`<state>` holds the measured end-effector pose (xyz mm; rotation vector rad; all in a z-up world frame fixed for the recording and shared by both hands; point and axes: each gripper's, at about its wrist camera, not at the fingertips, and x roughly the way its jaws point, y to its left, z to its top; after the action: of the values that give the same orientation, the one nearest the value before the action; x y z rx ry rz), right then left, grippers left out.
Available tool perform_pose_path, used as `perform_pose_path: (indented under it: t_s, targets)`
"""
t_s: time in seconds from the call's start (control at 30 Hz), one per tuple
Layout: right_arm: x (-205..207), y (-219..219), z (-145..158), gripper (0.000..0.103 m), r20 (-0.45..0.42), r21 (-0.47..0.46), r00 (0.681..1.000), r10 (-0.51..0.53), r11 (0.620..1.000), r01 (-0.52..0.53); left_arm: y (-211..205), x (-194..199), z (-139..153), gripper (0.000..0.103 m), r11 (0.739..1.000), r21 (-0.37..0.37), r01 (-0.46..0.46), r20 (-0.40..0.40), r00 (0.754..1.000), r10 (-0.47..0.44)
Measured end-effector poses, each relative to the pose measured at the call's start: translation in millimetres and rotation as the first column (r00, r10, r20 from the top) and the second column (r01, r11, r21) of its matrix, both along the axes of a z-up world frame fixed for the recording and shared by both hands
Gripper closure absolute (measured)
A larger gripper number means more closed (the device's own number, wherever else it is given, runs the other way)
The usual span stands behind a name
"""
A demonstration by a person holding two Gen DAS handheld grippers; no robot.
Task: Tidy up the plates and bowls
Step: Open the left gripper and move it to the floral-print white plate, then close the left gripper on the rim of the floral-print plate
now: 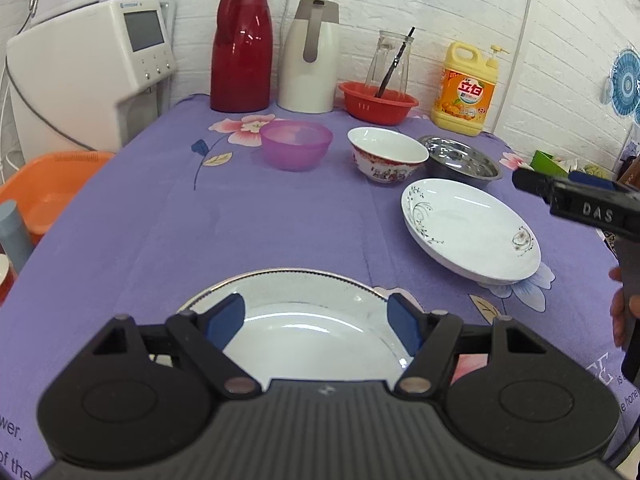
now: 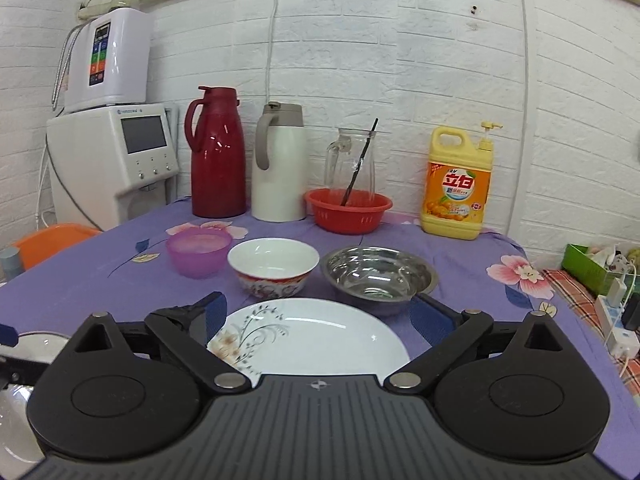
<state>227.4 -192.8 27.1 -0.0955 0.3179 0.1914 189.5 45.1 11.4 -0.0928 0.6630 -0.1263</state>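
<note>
1. Covered by a purple floral tablecloth, backed by a white painted-brick wall; a white water dispenser stood at the far left corner.
2. Lined up along the wall from left to right: a red thermos jug, a white thermos jug, a glass pitcher behind a red colander basket with a dark stick in it, and a yellow dish-soap bottle.
3. Set in a row mid-table: a translucent purple plastic bowl, a white porcelain bowl with a red patterned outside, and a stainless steel bowl — the last two nearly touching.
4. Nearer the camera, right of centre: a white plate with a grey vine print, flat on the cloth just in front of the steel bowl.
5. Nearest the left side: a white plate with a dark speckled rim, also flat on the cloth.
6. Left gripper poised low over the speckled-rim plate, blue-padded fingers spread wide to either side, gripping nothing.
7. Right gripper poised over the vine-print plate — fingers likewise wide apart, holding nothing.
</note>
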Motion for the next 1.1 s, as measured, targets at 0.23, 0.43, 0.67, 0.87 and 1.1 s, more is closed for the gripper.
perform_pose_path:
  t_s: [0.23,0.43,0.67,0.87,1.1]
  targets:
    - [49.4,-28.7,-6.6,0.0,-0.009,0.075,1.0,-0.013,0.997,0.013,-20.3,9.9,4.3,0.033,0.998,0.056,-0.006,-0.021,1.0,0.007]
    - [59.1,-50.4,-29.1,0.0,-0.139,0.193,0.99,0.001,0.981,0.026,-39.0,47.8,8.1,0.033,0.999,-0.03,0.04,-0.059,0.997,-0.042]
    - [68.5,-55.1,-37.8,0.0,-0.216,0.114,0.976,-0.019,0.993,0.044,-87.5,117.2,10.7,0.033,0.991,-0.094,0.091,-0.104,0.99,-0.101]
    - [83.4,-60.1,-56.4,0.0,-0.332,0.098,0.943,-0.016,0.994,0.051,-96.6,151.9,-2.7,0.033,0.992,-0.105,0.069,-0.173,0.981,-0.087]
    - [86.5,-46.2,-68.4,0.0,-0.378,0.046,0.926,0.009,0.999,0.009,-102.7,166.2,-15.9,0.033,0.989,-0.142,0.051,-0.197,0.977,-0.079]
